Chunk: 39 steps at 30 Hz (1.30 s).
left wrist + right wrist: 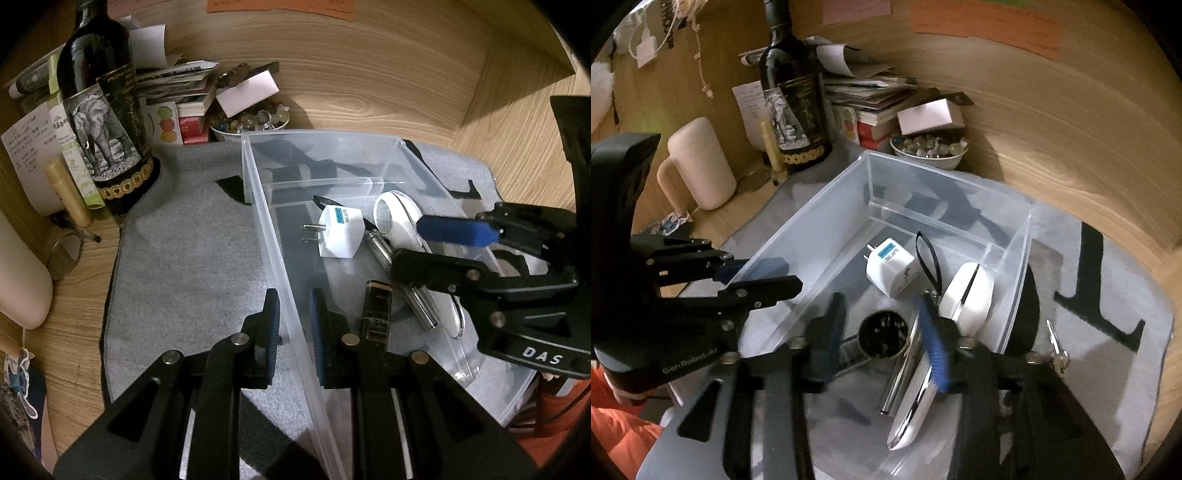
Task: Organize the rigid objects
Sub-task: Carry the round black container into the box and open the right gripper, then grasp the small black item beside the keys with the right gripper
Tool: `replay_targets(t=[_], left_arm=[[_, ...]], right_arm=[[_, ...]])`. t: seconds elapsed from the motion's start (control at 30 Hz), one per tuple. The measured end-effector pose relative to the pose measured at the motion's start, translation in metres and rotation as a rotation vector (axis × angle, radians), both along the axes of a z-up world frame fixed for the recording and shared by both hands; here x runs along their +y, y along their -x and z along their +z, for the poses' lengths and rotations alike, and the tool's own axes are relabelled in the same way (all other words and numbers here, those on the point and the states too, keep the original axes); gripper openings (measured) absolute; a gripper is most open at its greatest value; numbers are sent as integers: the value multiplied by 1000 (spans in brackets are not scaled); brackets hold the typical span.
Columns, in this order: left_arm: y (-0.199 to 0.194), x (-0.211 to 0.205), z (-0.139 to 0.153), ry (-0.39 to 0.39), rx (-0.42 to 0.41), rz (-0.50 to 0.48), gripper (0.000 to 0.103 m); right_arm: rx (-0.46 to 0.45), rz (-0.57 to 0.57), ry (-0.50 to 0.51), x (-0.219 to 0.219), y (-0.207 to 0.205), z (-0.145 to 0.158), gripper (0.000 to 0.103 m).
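Observation:
A clear plastic bin (258,206) (820,206) stands on a grey mat. In it lie a white plug adapter (340,232) (892,271), a white lint shaver (395,218) (967,291), a silver flashlight (406,280) (882,336) and a black and gold tube (376,310). My left gripper (293,321) (768,275) straddles the bin's left wall with its jaws apart, not touching it. My right gripper (882,336) (432,243) is open over the bin, above the flashlight, empty.
A dark wine bottle (103,110) (794,110), a stack of papers and books (177,88), a bowl of beads (247,122) (929,149) and a pale mug (701,166) crowd the back left. A key (1056,350) lies on the mat right of the bin. Wooden walls stand behind.

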<state>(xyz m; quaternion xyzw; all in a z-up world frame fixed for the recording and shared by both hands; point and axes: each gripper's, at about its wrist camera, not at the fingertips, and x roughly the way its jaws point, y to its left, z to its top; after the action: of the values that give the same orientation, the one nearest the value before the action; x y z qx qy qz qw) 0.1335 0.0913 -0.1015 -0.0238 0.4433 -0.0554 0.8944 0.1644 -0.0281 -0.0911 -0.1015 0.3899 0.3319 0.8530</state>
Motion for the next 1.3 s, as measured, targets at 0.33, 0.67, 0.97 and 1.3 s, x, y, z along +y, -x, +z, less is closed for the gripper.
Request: replay_targets(t=[0.33,0.67,0.97,1.3], left_arm=[[1,1,0,0,-5,-12,17],[1,0,0,1,-3,-8,17],[1,-1,0,-2,-2,-7,17],[2,-1,-1,-6,-4,-5,17]], right_arm=[[-91,-117,-23,-29,4,20,72],[-133,-332,14,-94,8,22,77],[-1,-409,47,-121,4,-23,77],[106,-354,50,-115,10,-55,77]])
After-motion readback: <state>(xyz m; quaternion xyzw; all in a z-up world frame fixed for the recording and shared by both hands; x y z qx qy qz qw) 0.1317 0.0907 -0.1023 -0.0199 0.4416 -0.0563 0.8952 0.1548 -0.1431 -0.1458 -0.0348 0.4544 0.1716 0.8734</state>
